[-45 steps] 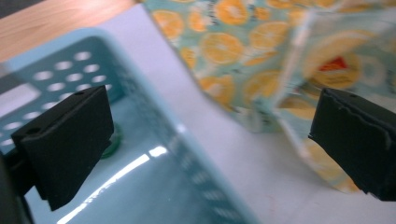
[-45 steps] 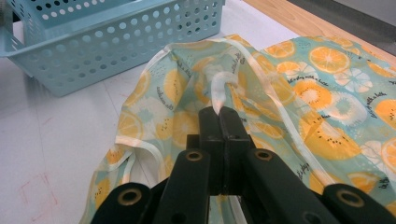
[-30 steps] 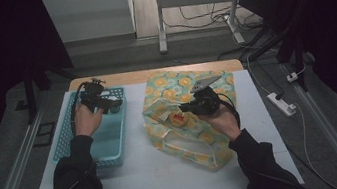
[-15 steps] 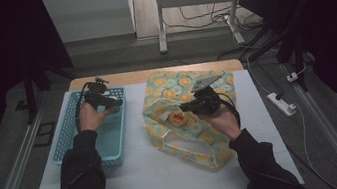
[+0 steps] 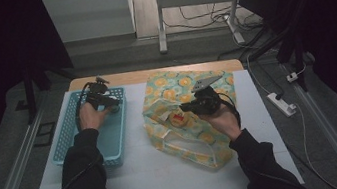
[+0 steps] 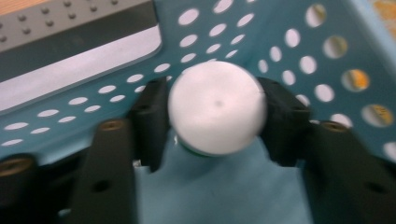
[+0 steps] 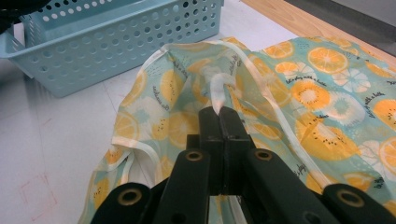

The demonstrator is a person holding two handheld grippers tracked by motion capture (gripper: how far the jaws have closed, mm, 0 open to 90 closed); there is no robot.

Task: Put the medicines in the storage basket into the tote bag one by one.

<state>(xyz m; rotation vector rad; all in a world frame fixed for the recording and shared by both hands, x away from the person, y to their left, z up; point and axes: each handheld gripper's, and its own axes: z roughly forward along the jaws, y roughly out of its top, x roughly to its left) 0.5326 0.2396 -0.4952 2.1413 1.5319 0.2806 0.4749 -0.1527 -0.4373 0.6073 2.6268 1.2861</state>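
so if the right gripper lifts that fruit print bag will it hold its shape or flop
Likely flop: the bag is thin, creased cloth that bunches where the right gripper pinches its rim. It probably sags around whatever is inside; a red-labelled item shows at the mouth and could shift.

- High view: dim and grainy; the surroundings fall to near black, and the white table (image 5: 134, 180) is the brightest area.
- Left gripper view: motion-blurred; the white cap (image 6: 215, 108) is soft-edged and slightly overexposed.
- Right gripper view: evenly lit and sharp on the citrus-print bag (image 7: 299, 88), with soft shadows.
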